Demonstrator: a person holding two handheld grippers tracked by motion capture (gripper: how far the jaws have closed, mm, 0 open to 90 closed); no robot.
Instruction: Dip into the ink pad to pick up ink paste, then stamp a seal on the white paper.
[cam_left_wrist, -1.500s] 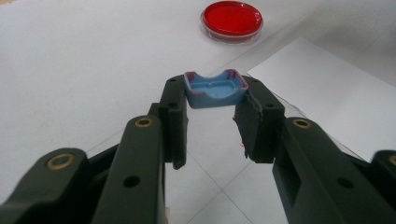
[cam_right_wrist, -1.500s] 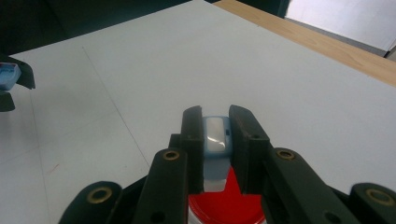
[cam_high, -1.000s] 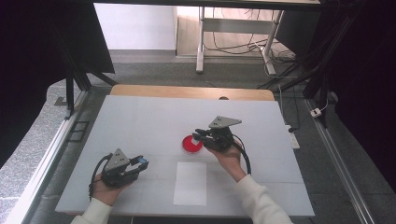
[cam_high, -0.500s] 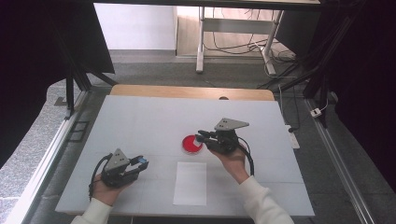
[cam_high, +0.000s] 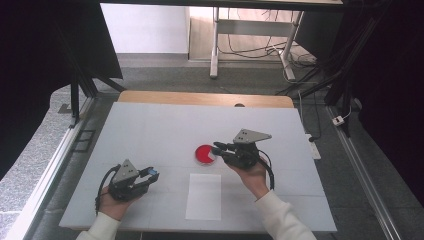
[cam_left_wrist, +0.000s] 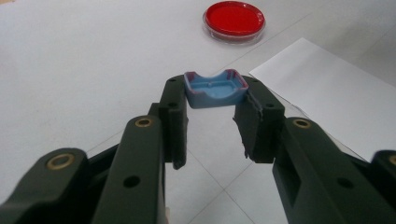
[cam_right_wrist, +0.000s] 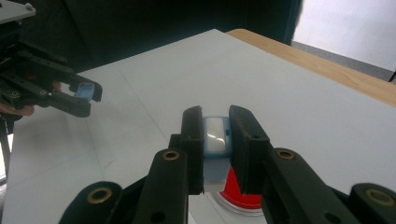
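Near the left front edge of the bench (cam_high: 150, 125), the left gripper (cam_high: 150, 176) is clamped on a small blue tray (cam_left_wrist: 215, 88), with bare white surface all around it. A white paper sheet (cam_high: 203, 196) lies at mid-front. The red dish (cam_high: 204, 154) sits centrally; just right of it, the right gripper (cam_high: 218, 148) is clamped on a blue-and-white piece (cam_right_wrist: 215, 140), seen closely in its own view. Dark curtains and grey floor surround the bench.
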